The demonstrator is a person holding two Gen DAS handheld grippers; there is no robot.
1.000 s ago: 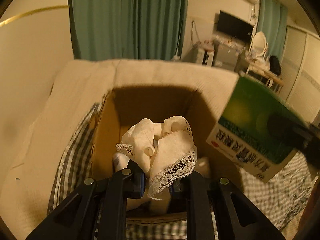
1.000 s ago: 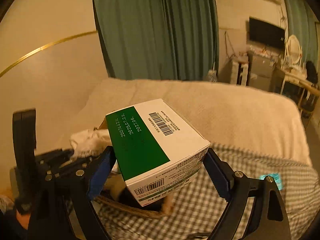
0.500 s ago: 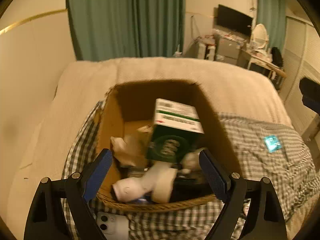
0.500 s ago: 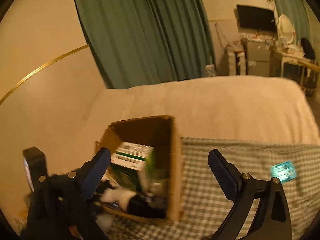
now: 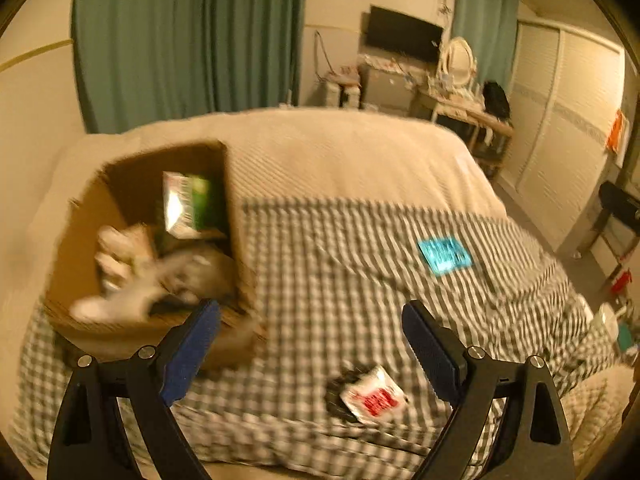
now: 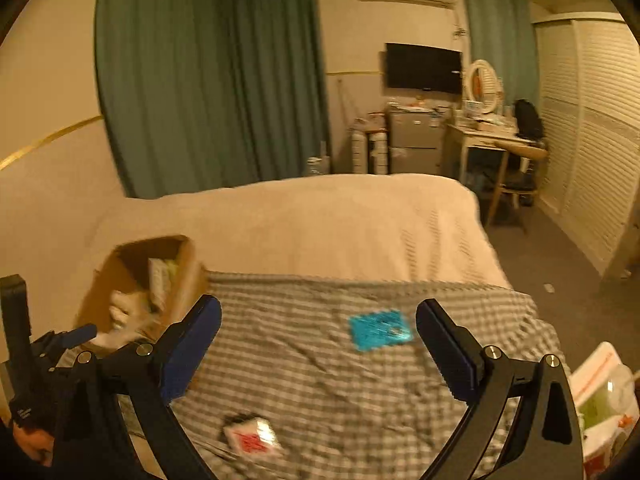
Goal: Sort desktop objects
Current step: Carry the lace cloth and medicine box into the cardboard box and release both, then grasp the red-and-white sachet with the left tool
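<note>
A cardboard box (image 5: 76, 256) sits on the checked cloth at the left and holds the green and white carton (image 5: 188, 204) and the white lace cloth (image 5: 120, 252); the box also shows in the right wrist view (image 6: 188, 268). A small white and red packet (image 5: 372, 396) lies on the cloth between my left gripper's (image 5: 312, 344) open, empty fingers; it also shows in the right wrist view (image 6: 252, 438). A blue packet (image 5: 444, 254) lies further right. My right gripper (image 6: 318, 344) is open and empty, with the blue packet (image 6: 380, 330) between its fingers.
The checked cloth (image 6: 320, 380) covers the near part of a bed with a beige blanket (image 6: 300, 224). A plastic bag (image 6: 604, 404) lies at the right edge. Curtains, a desk and a chair stand behind the bed.
Both grippers let go of the lace cloth and the green carton, which now lie in the box. Both then drew back and swung right over the checked cloth.
</note>
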